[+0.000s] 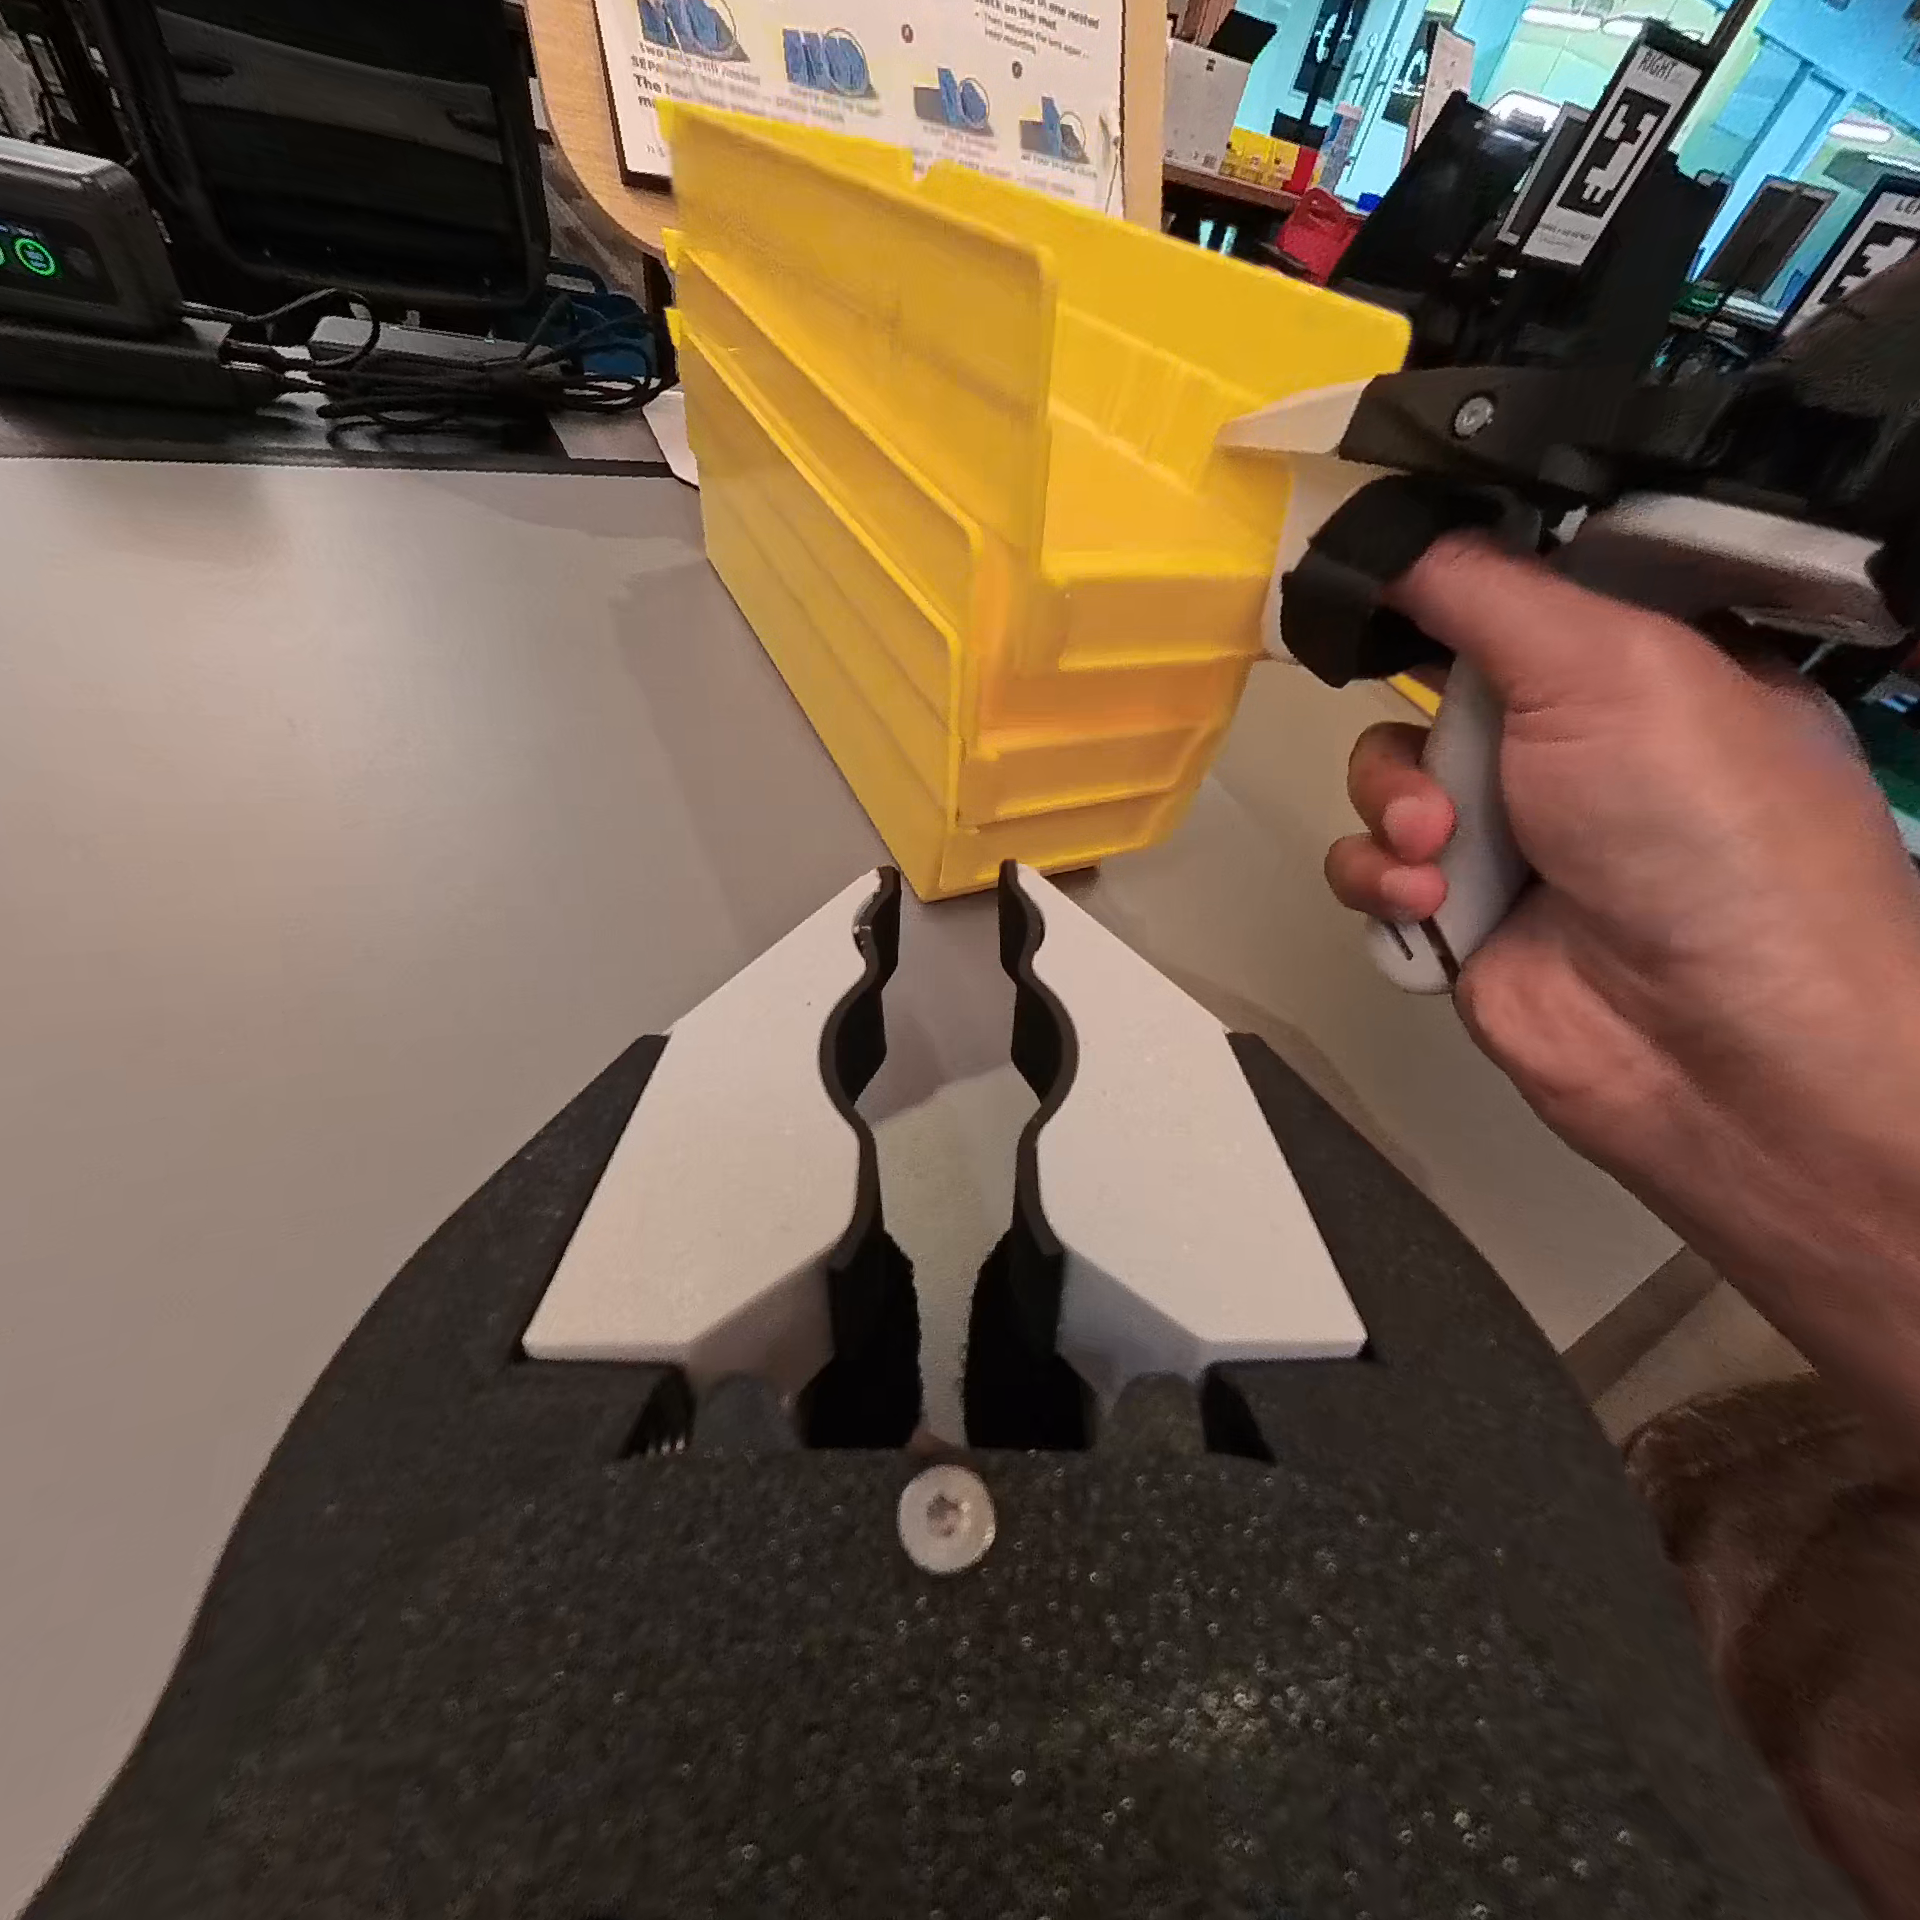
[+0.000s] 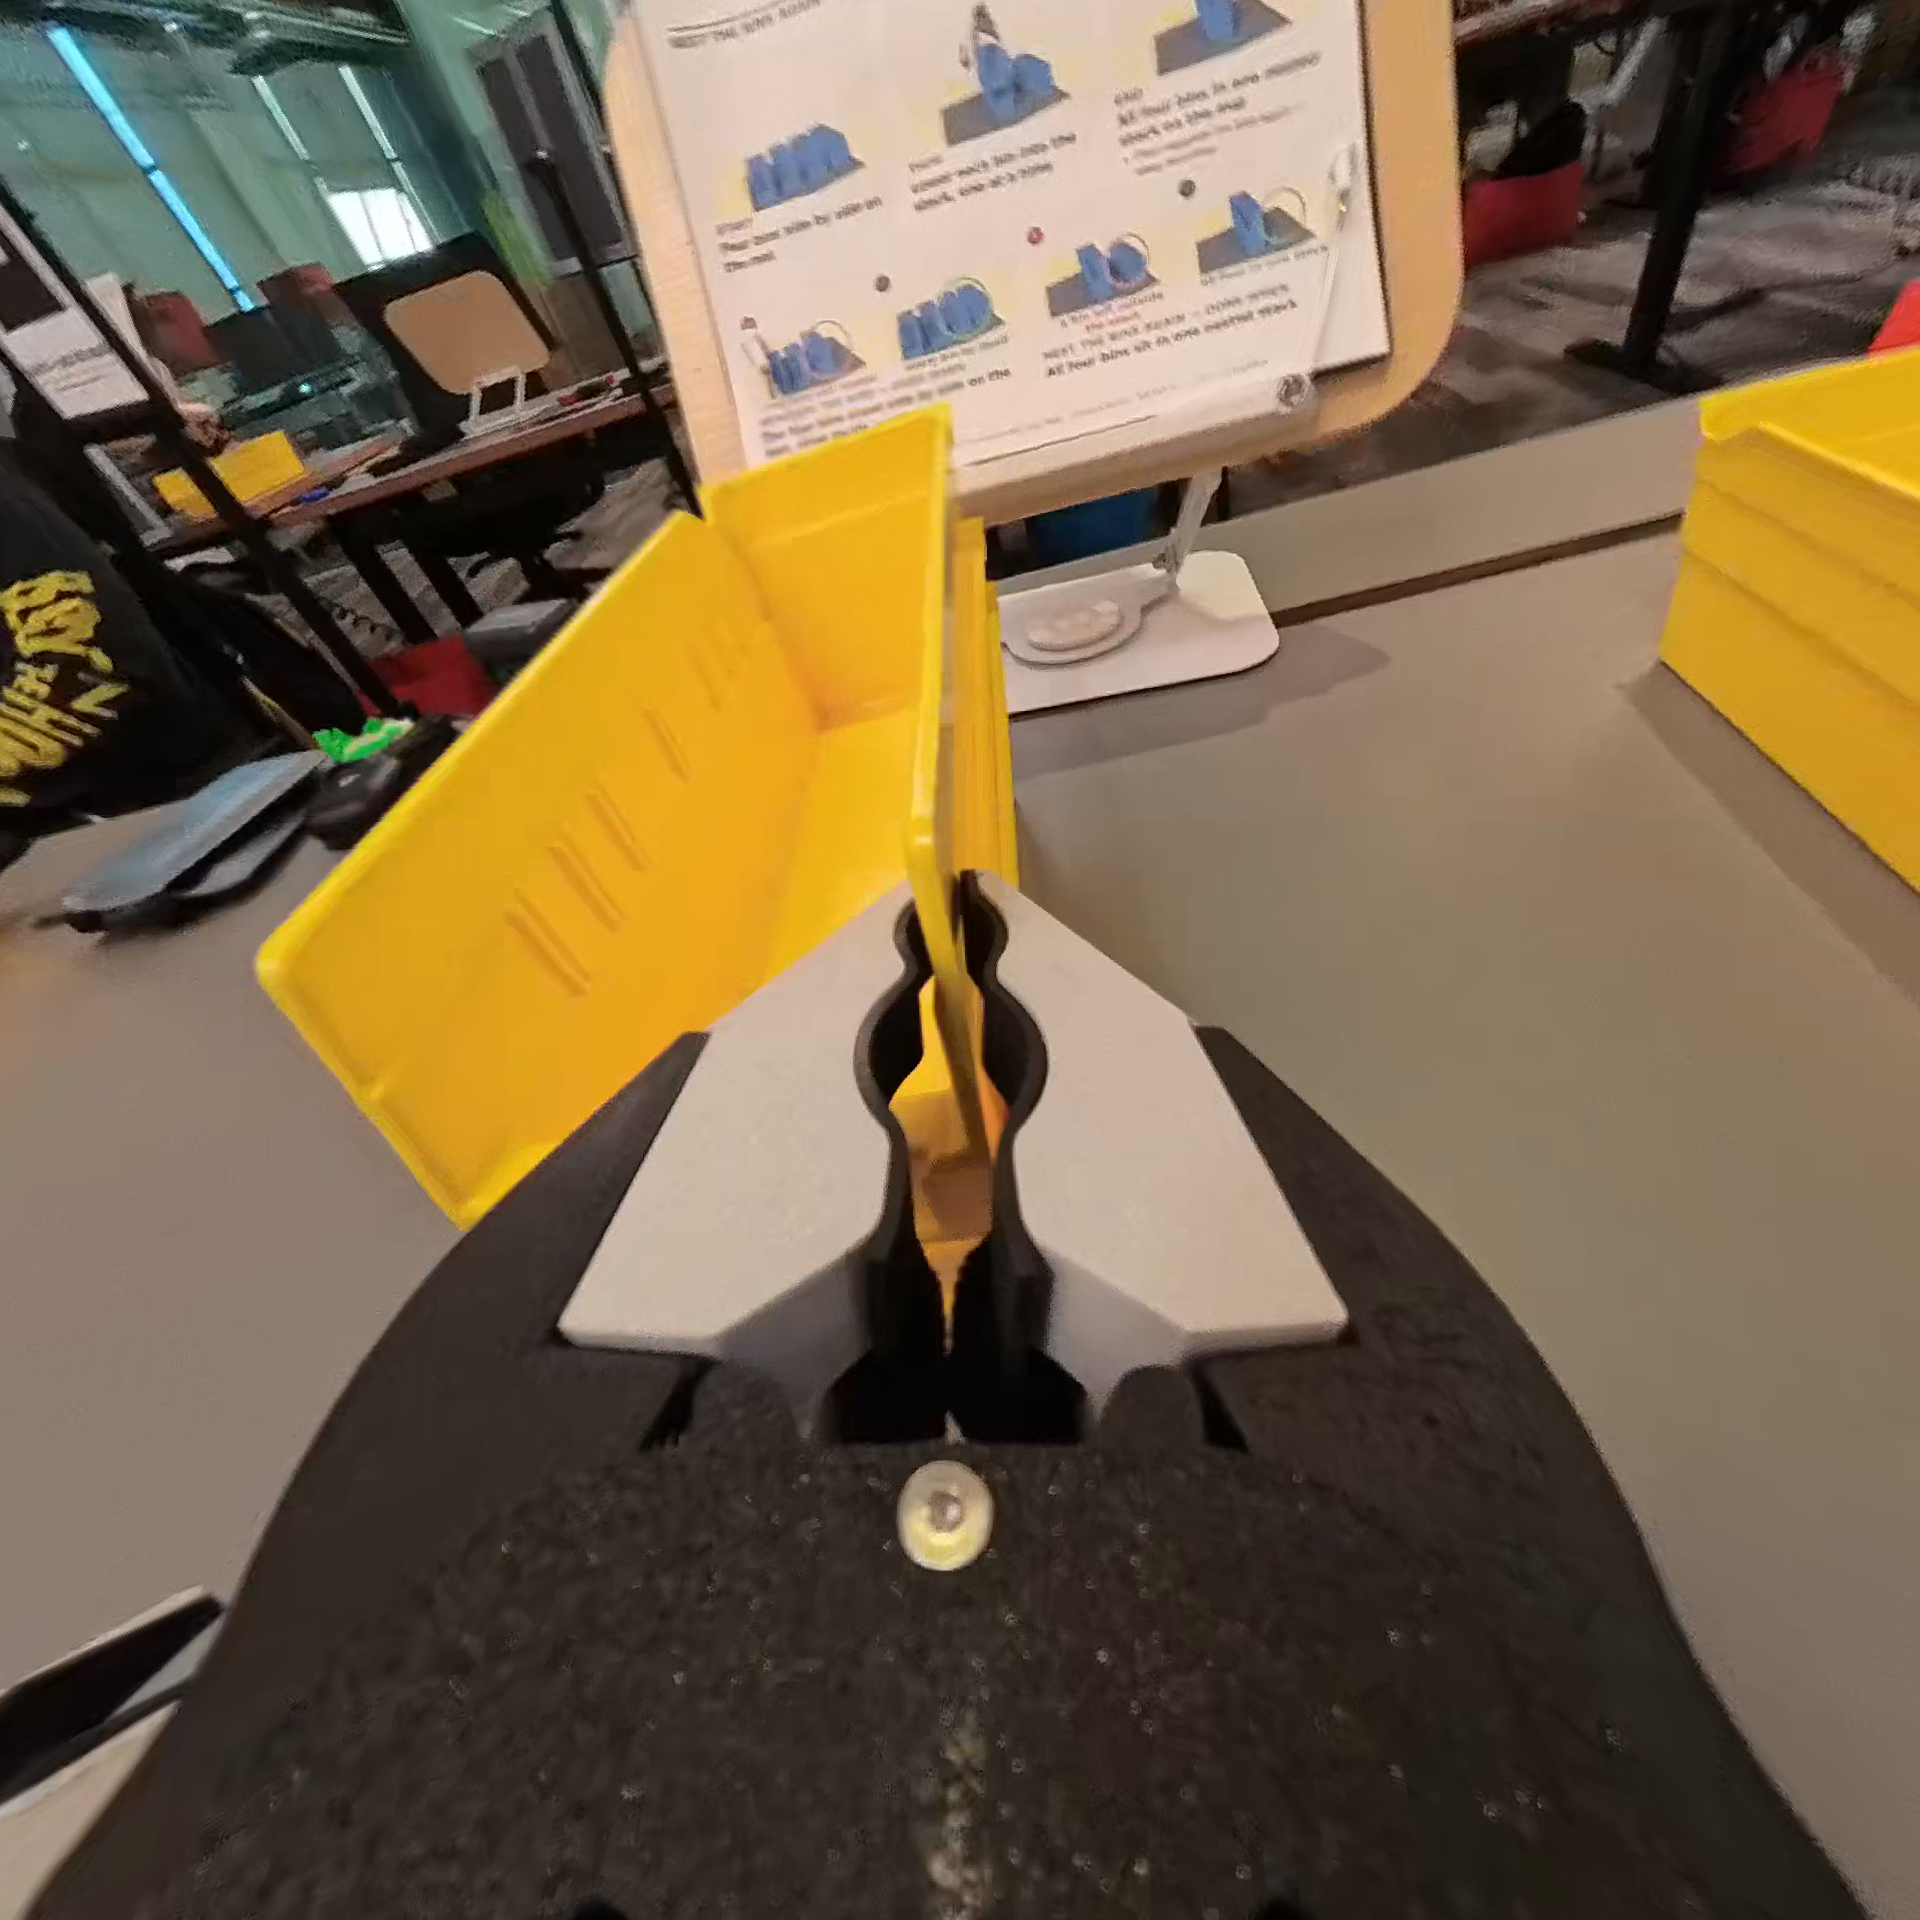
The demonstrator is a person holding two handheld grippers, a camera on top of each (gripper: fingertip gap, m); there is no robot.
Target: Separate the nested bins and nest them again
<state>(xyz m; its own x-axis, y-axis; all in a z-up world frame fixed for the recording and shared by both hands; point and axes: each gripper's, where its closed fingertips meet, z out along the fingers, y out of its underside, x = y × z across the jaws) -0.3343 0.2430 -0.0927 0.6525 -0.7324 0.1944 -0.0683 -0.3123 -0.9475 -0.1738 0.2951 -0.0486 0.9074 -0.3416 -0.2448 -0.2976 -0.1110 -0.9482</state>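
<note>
Left wrist view: left gripper low over the grey table, jaws a narrow gap apart, nothing between them, tips just short of the near corner of the yellow stack. Three nested bins in that stack, resting on the table. A fourth, the top bin, raised and tilted above the stack, blurred. Right gripper reaching in from the right, pale finger against the top bin's right wall; a person's hand wrapped round its white handle. Whether the lifted bin touches the one below: cannot tell. Far left, a dark device with green lights and a tangle of black cables.

Right wrist view: right gripper closed tight on the thin right wall of the top bin, the yellow edge running down between the wavy black pads. Bin interior open to the left, ribbed inner wall showing. Only here: the clamp itself, hidden in the other view. Yellow stack at the far right edge, on the table, well apart from the held bin in this view. Beyond, an instruction board on a white stand. Left gripper not shown here.
</note>
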